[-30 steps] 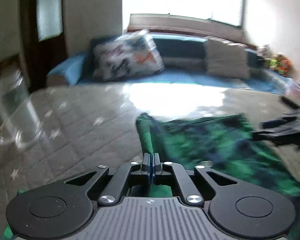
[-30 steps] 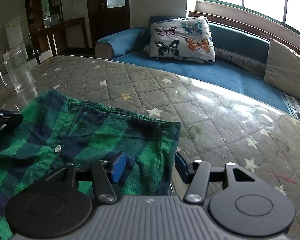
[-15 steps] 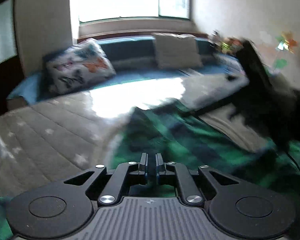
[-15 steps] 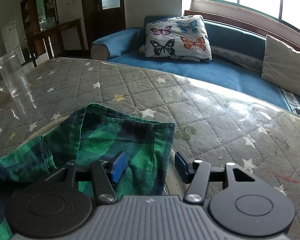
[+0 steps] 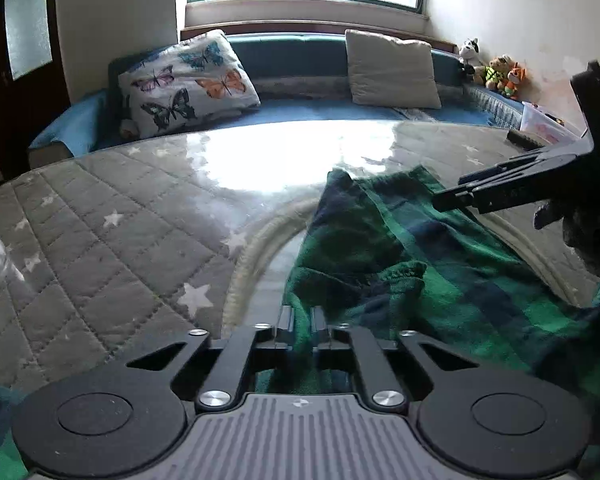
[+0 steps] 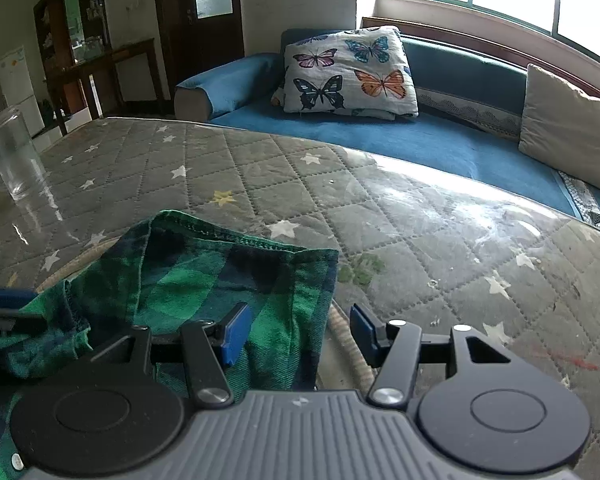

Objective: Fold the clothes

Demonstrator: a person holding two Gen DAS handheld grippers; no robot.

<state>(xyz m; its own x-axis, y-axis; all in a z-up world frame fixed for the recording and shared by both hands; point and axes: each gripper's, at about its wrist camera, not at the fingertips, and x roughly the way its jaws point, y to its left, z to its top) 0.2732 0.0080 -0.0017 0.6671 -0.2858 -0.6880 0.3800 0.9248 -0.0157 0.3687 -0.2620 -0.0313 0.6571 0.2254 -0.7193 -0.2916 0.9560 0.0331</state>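
A green and navy plaid shirt [image 5: 412, 248] lies bunched on the quilted grey table [image 5: 112, 240]; it also shows in the right wrist view [image 6: 220, 272]. My left gripper [image 5: 302, 320] is nearly closed, pinching a fold of the shirt between its jaws. My right gripper [image 6: 296, 332] is open, low over the shirt's right edge, its left pad [image 6: 236, 332] over the cloth and its right pad [image 6: 362, 330] over the table. The right gripper also shows at the right of the left wrist view [image 5: 512, 184].
A glass mug [image 6: 10, 156] stands at the table's left. Beyond the table is a blue sofa [image 6: 440, 148] with a butterfly pillow [image 6: 348, 72] and a beige cushion [image 6: 564, 120]. A pale cord [image 5: 256, 240] curves under the shirt.
My left gripper has swung across with the shirt held, folding the left side over toward the right. The right gripper stayed open over the shirt's right edge.
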